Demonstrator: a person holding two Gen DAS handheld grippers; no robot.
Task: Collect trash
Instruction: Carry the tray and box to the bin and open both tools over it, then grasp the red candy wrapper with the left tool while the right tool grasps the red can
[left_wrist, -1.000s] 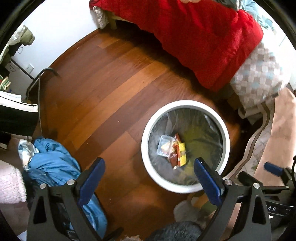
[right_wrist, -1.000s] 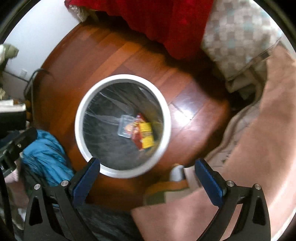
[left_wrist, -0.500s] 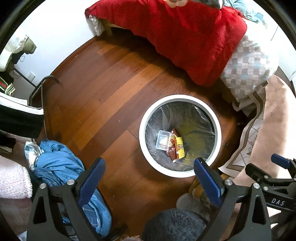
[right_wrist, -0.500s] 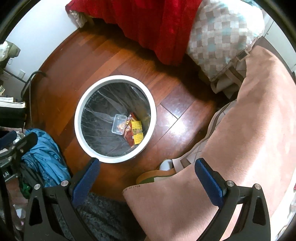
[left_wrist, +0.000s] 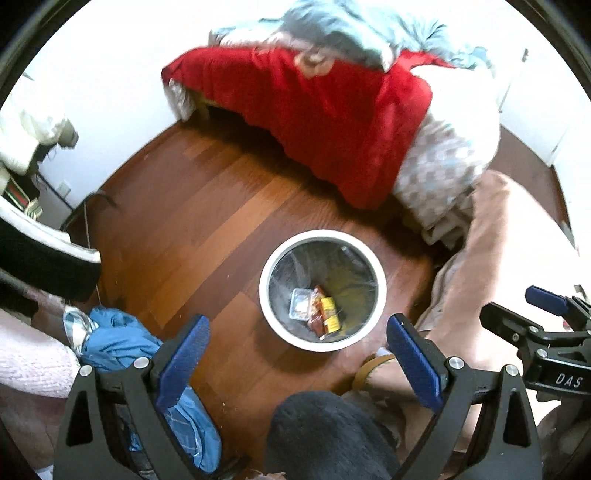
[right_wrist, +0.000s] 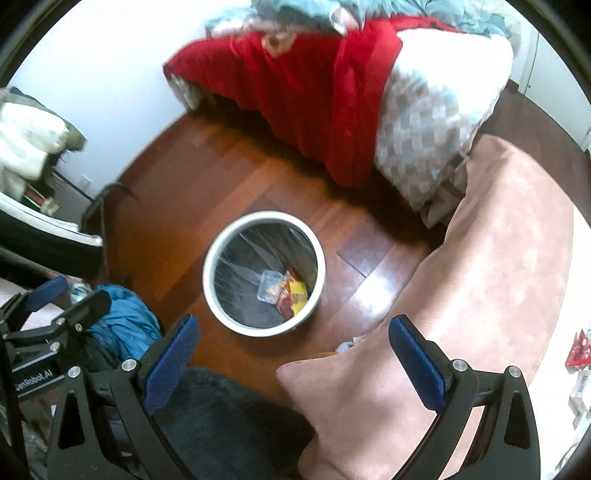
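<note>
While both cameras look steeply down at the wooden floor (left_wrist: 207, 236), the white round bin (left_wrist: 322, 291) stands upright near the middle of each view, lined with a clear bag whose folds blur the dark inside. At its bottom lie 2 pieces of trash, touching: a clear plastic tray (left_wrist: 300, 303) and a red and yellow wrapper (left_wrist: 325, 314) (its print is too small and smeared to read). The left gripper (left_wrist: 297, 354) hangs above the bin's near edge with its blue-padded fingers (left_wrist: 183, 360) spread wide and nothing between them; the right gripper (right_wrist: 293, 360) is likewise wide apart and empty, over floor and the corner of a pink blanket (right_wrist: 480, 295). A red blanket (left_wrist: 325, 122) drapes off the bed beyond the bin, beside a checked pillow (right_wrist: 417, 133); the bedding above it is washed out by glare. A crumpled blue cloth (left_wrist: 122, 343) lies left of the bin, partly hidden behind the left gripper's frame. A dark fuzzy mass (left_wrist: 325, 435) at the bottom edge is cut off and cannot be identified.
</note>
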